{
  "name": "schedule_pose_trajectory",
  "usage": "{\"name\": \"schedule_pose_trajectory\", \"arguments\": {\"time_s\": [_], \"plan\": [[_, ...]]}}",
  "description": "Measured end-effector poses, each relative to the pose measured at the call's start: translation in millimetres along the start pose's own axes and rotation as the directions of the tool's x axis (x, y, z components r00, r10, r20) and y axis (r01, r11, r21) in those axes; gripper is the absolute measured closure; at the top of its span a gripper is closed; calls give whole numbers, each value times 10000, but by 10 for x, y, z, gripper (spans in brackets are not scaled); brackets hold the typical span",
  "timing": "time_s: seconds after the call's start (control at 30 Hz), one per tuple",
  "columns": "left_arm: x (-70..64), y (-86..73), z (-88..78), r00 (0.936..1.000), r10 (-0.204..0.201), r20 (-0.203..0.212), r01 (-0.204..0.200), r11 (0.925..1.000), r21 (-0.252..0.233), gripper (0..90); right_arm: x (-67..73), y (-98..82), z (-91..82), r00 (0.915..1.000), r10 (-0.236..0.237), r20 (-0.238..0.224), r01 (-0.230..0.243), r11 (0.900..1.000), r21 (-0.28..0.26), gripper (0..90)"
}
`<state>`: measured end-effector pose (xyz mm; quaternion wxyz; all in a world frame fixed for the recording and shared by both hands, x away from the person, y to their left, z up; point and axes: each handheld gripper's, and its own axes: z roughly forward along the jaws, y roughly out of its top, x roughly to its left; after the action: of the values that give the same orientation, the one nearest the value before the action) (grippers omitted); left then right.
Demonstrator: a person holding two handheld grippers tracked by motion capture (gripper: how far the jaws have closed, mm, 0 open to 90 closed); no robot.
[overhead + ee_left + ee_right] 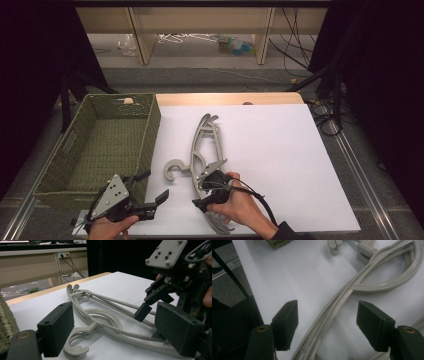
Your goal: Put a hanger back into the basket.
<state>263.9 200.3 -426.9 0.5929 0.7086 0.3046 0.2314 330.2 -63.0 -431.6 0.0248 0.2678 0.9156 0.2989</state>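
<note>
Several grey plastic hangers [207, 145] lie stacked on the white tabletop, their hooks [172, 169] pointing left toward the basket. My right gripper [206, 192] hovers over the near end of the stack. In the right gripper view its jaws [328, 322] stand open astride a hanger arm [342, 300], and neither pad touches it. My left gripper [156, 184] is open at the table's front left with nothing between its jaws. The left gripper view looks across the hangers [100, 322] at the right gripper [150, 322].
A green woven basket [150, 130] stands at the table's left, beside the hangers; its wall also shows in the left gripper view [6, 327]. The white sheet [280, 150] extends to the right. Cables and shelving lie beyond the far edge.
</note>
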Motion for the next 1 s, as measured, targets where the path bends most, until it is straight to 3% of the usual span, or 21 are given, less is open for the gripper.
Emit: {"name": "schedule_pose_trajectory", "arguments": {"time_s": [0.27,0.47,0.53,0.7,1.0], "plan": [[-6,-3,7,10000,-4,44,4,10000,-14,157,-45,59,168,9998,14,-185,0,9974,722,413],[-27,-7,10,9999,-113,125,111,9998,156,158,-105,112,265,9988,344,-359,-303,9938,1074,449],[-27,-6,17,9999,95,144,-98,9998,189,158,-120,140,295,9986,415,-324,-373,9919,1218,457],[-32,-4,4,9999,105,137,-106,9999,127,158,-100,188,405,9976,550,-411,-474,9847,1676,473],[-34,-5,10,9999,54,147,-56,9999,127,158,-160,195,446,9970,694,-353,-618,9813,1821,601]]}}
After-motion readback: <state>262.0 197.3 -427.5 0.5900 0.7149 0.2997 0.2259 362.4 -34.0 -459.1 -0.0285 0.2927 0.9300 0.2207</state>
